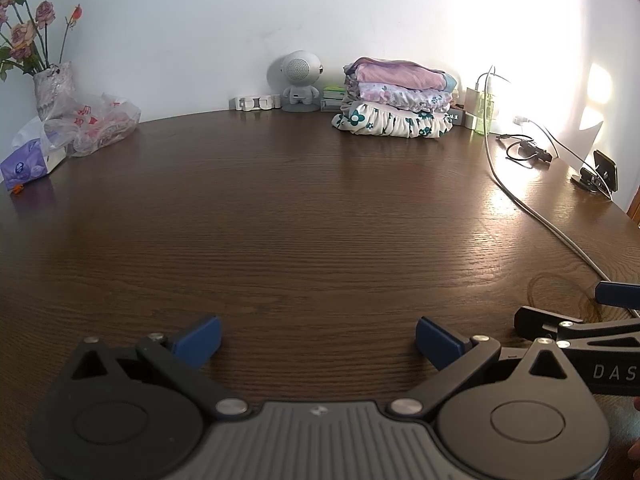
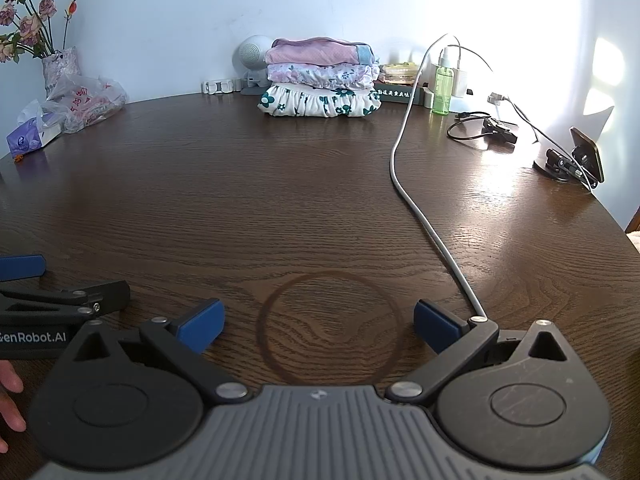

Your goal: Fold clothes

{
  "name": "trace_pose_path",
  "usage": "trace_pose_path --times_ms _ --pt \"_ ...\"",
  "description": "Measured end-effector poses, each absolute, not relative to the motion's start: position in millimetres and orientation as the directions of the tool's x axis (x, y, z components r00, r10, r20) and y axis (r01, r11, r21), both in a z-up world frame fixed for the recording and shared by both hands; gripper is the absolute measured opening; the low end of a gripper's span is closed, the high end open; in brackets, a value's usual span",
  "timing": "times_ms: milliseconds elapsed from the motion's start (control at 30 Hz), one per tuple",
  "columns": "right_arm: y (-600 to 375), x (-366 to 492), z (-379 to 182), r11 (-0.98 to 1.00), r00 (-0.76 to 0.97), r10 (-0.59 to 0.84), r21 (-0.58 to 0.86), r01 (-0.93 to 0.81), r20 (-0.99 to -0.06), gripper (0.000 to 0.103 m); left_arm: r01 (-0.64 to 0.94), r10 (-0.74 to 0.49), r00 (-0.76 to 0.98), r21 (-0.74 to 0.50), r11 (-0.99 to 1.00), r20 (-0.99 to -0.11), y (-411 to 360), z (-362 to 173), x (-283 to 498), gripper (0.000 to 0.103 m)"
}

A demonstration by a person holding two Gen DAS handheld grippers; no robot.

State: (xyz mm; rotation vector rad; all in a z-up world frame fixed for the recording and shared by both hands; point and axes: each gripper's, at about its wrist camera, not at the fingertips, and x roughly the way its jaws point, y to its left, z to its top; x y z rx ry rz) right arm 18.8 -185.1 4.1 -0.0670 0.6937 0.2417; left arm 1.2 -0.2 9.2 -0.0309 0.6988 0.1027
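Observation:
A stack of three folded clothes [image 1: 396,98] [image 2: 320,80] rests at the back of the dark wooden table [image 1: 304,216] [image 2: 224,200], by the wall: a pink piece on top, a lilac floral one under it, a white one with green flowers at the bottom. My left gripper [image 1: 318,340] hovers low over the table's near edge, open, nothing between its blue pads. My right gripper [image 2: 319,326] is beside it, also open and empty, above a dark ring mark [image 2: 330,326] in the wood. Each gripper shows at the edge of the other's view.
A white cable [image 2: 404,184] [image 1: 520,200] snakes down the right side of the table. At the back stand a grey robot-shaped speaker [image 1: 298,80], a green spray bottle [image 2: 442,88], a phone on a stand [image 2: 582,158]. At left sit a flower vase [image 1: 52,84], plastic bag [image 1: 96,120] and tissue pack [image 1: 28,162].

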Motion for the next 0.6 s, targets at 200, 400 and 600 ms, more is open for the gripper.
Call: trace_pose_path --times_ms 200,400,600 --pt "-185.2 18.5 4.4 0.97 0.742 0.197 0.019 -0.242 -0.64 0.103 -0.106 0.085 0.761 0.006 0.994 -0.643 -0.4 9.4 1.5 0.103" --pt "-184.9 18.4 4.7 0.971 0.743 0.194 0.019 -0.237 -0.641 0.103 -0.107 0.086 0.761 0.007 0.994 -0.644 -0.1 9.7 1.9 0.103" --pt "-184.7 18.6 4.6 0.972 0.743 0.192 0.018 -0.236 -0.641 0.102 -0.108 0.088 0.76 0.007 0.994 -0.644 0.1 9.8 2.1 0.103"
